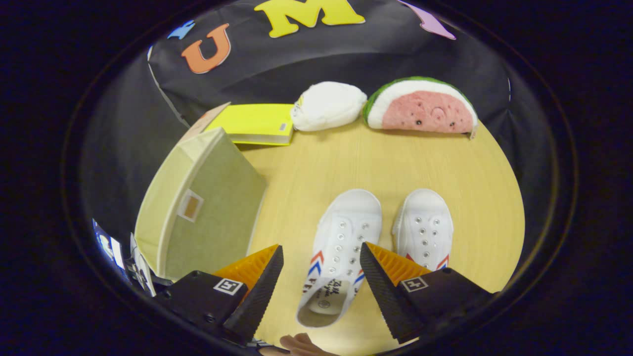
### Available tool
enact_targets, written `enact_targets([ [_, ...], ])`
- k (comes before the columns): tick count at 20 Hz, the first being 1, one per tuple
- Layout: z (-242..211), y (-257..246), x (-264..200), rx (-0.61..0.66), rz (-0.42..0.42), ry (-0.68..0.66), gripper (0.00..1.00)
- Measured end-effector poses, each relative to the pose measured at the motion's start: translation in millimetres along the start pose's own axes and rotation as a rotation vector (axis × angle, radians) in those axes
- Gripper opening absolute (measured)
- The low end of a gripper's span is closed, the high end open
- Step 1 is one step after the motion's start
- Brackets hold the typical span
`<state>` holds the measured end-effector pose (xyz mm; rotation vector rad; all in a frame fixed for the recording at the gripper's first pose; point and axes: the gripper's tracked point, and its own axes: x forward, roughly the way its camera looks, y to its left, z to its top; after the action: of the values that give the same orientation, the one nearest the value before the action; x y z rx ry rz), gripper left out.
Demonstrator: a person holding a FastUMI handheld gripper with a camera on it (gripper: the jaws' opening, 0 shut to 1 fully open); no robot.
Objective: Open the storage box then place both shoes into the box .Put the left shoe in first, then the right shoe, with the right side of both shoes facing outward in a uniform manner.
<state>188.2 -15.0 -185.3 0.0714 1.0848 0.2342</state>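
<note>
Spread wide, the gripper (321,277) hangs over the near edge of the table (395,163), its fingers apart and pressing on nothing. Between them lies the left shoe (339,247), toe pointing toward the far edge, its open heel collar nearest the camera; the fingers flank its rear half without clearly touching it, which suits a grasp across the sides of the shoe, probably the first one due for the box. Just beside it, toward the table's right edge, sits the right shoe (424,230), parallel and toe-forward too, partly hidden behind the right finger. A fingertip of the person's hand (301,343) peeks in below the gripper.

At the left edge stands the storage box (207,207), a pale fabric cube; whether its lid is open cannot be told from here, so the opening step may remain. Along the far edge, a yellow book (252,123), a white plush (327,106) and a watermelon plush (421,106) line up against the wall, well apart from the shoes and out of the working path.
</note>
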Motion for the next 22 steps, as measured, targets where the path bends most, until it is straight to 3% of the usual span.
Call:
enact_targets([
  [4,-19.7,-19.2,10.8,0.027,-0.023,0.098,0.99],
  [7,-31.6,-25.5,18.4,0.007,-0.040,0.161,0.92],
  [14,-35.9,-21.2,32.7,0.025,-0.083,0.224,0.49],
  [15,-34.7,-21.5,33.6,0.031,-0.090,0.231,0.32],
  [18,-36.0,-19.6,29.7,0.136,-0.038,0.230,0.22],
  [19,-37.2,-19.0,28.9,0.191,-0.011,0.234,0.12],
  [22,-37.2,-18.6,22.5,0.277,0.053,0.237,0.08],
])
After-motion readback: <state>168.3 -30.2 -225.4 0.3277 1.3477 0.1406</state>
